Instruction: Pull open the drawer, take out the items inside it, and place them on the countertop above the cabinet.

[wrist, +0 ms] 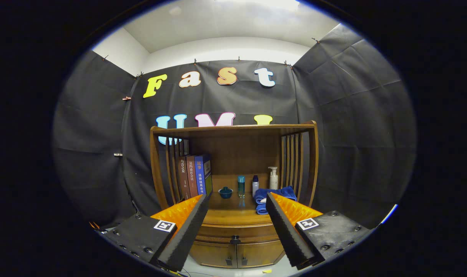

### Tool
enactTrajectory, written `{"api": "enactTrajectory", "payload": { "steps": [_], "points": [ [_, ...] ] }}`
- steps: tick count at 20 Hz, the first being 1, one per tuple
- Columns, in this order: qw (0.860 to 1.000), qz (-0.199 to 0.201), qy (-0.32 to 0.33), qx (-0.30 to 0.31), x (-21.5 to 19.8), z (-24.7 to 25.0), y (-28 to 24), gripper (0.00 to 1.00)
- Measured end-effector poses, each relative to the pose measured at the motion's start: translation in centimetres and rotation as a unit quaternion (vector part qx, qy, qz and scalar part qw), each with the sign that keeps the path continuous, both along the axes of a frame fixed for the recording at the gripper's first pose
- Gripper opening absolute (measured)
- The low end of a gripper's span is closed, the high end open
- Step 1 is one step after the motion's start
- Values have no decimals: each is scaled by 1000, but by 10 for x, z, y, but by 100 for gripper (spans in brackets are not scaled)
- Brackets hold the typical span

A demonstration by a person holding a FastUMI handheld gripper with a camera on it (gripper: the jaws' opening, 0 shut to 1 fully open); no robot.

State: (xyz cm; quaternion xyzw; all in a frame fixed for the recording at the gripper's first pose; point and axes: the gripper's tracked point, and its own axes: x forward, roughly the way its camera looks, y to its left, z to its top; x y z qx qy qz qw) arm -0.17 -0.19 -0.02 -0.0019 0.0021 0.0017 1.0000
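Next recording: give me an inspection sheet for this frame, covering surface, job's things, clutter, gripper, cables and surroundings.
Surface: countertop of the wooden cabinet, bare at its front.
Job's things: drawer shut, its dark knob between the fingers and beyond them; contents hidden.
Clutter: books upright at left; small lidded cup, two small bottles, pump bottle, folded blue towel at right.
Gripper: gripper open, fingers apart, holding nothing, short of the cabinet.
Cables: thin wires on the floor below the left finger.
Surroundings: black cloth walls, white ceiling.

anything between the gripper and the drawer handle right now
Nothing visible. The gripper is open, its fingers spread apart, and the drawer is closed with its dark knob in plain sight between and beyond them, above the two cabinet doors.
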Motion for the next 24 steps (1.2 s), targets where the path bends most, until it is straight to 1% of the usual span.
{"api": "enactTrajectory", "payload": {
  "steps": [7, 12, 19, 24],
  "points": [
    [1000, -1, 7, 2, 1, -8, -1, 99],
    [1000, 3, 23, 2, 9, -27, 2, 99],
    [998, 6, 64, 10, 41, -72, 1, 99],
    [995, 6, 95, 18, 66, -119, 0, 99]
  ]
}}
